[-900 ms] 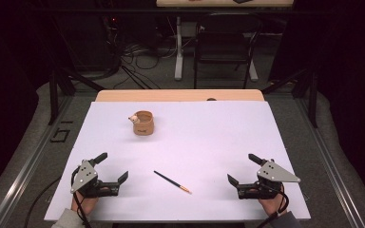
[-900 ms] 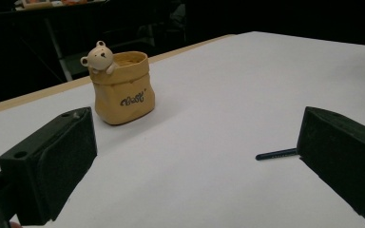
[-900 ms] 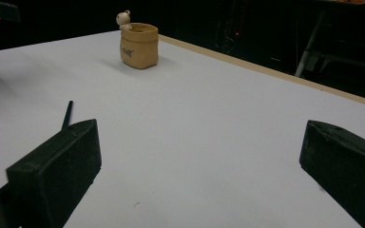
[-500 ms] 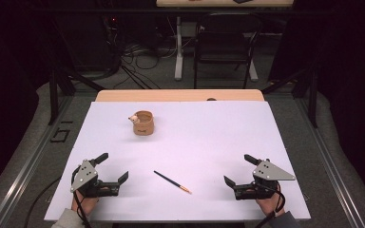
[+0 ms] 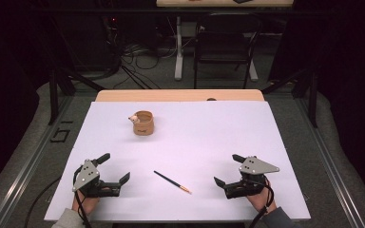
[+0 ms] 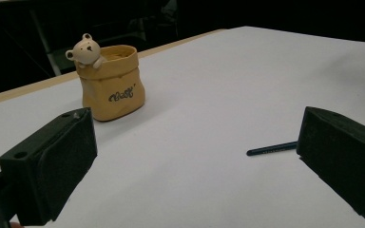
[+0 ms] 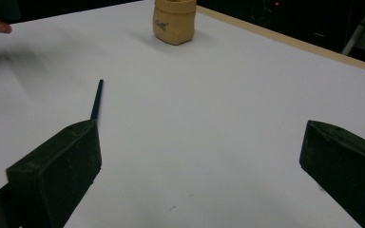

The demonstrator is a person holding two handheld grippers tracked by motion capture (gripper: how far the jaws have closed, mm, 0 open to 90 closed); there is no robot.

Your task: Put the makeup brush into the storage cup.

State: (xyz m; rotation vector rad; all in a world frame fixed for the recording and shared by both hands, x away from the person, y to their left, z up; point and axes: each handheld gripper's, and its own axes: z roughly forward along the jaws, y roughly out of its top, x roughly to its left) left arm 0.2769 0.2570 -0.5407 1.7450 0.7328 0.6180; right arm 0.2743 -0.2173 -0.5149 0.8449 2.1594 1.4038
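On the white table (image 5: 247, 137) | left gripper (image 5: 115, 168) and right gripper (image 5: 224, 169) wide open, holding nothing | thin pencil (image 5: 172, 182) between them, could roll away if nudged | bear cup (image 5: 143, 123) far off

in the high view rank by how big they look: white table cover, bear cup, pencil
1. white table cover, by far the largest
2. bear cup
3. pencil: longer than the cup is wide, yet very thin, so smallest in area
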